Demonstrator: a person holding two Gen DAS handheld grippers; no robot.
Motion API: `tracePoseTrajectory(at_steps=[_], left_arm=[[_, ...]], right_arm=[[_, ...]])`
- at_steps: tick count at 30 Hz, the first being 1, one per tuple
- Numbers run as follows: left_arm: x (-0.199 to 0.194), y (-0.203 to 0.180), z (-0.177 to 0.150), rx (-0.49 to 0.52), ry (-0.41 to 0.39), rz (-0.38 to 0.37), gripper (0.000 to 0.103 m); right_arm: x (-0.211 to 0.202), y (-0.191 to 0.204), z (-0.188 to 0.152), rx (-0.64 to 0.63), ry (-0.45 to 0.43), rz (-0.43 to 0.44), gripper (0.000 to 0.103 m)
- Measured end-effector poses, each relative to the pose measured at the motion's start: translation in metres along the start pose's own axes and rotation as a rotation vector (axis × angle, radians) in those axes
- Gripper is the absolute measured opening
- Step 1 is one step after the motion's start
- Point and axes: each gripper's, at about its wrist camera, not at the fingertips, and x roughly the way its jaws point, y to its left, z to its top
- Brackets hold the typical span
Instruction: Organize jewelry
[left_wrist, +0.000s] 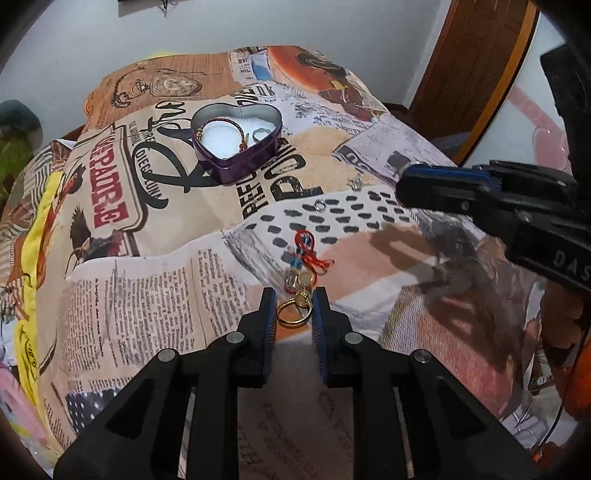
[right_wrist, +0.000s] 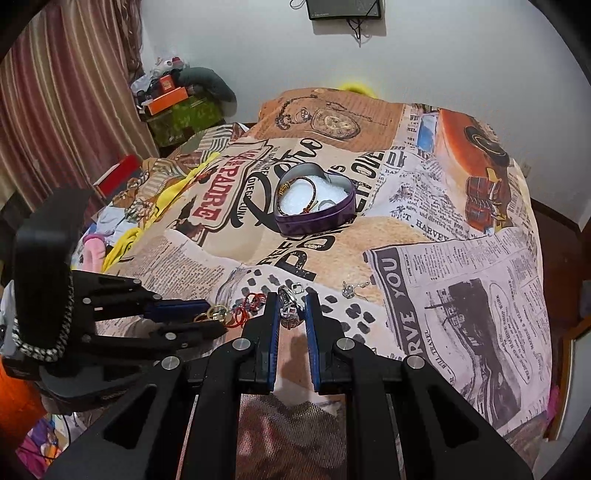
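Step in hand: pick-up of loose jewelry from the bed for transfer to the heart-shaped tin; judged mid-task, since the tin already held a bangle and a small ring.
Left gripper: low over the bedspread, pointing forward; its jaws stood either side of a gold ring, close to it, but a firm grip could not be told.
Right gripper: level with the left and just beside it; its jaws bracketed a silver ring, with a visible gap on the right side, so grasp uncertain.
Loose pieces: red thread charm just ahead of the gold ring; small silver hoop and a silver earring farther on, between the grippers and the tin.
Tin position: open, upright, well apart from both grippers, toward the far side of the bed.
Next move, as judged: squeeze each ring securely, lift clear of the soft cloth, carry forward over the tin's rim, then let go inside.
Risk, as judged: rings are thin and may slip or catch the thread charm nearby.
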Motion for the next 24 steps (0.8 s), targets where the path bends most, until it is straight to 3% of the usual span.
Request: tracePoseTrajectory(at_steps=[13,24], left_arm=[[-0.015,0.0,-0.009,0.023,-0.05,0.073,0.018],[-0.033,0.015,0.022,-0.024,-0.177,0.108,0.018]], right_arm=[[-0.004,0.0,-0.003,0.008,-0.007,0.003,0.012],[-0.004,-0.008,0.018,0.024,-0.039,-0.016,0.012]])
